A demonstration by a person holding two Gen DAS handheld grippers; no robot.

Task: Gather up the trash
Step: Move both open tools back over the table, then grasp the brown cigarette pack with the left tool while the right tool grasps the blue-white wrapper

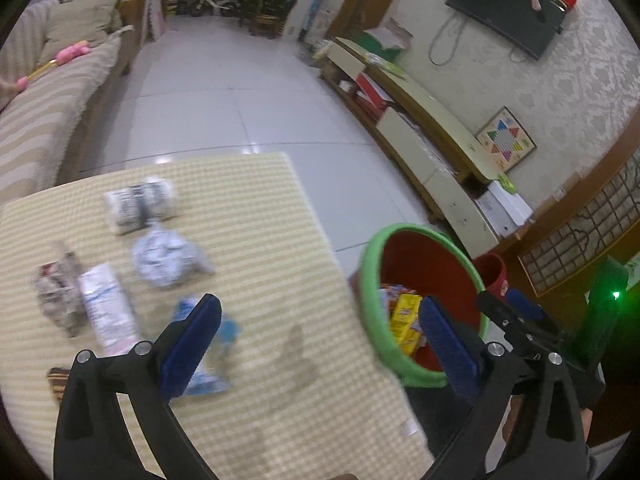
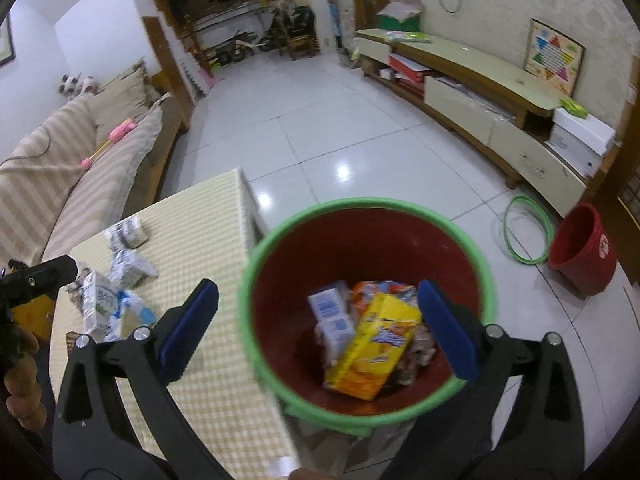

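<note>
While gaping empty, right tool (image 2: 318,328) hangs above bin (image 2: 486,264).

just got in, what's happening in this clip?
A person with a gripper in each hand is clearing trash off a checkered table into a red bin with a green rim beside it. The right gripper is open and empty above the bin, which already holds a yellow packet and small cartons. The left gripper is open over the table's near edge, holding nothing. Several crumpled wrappers and a blue-white packet are still on the table.
</note>
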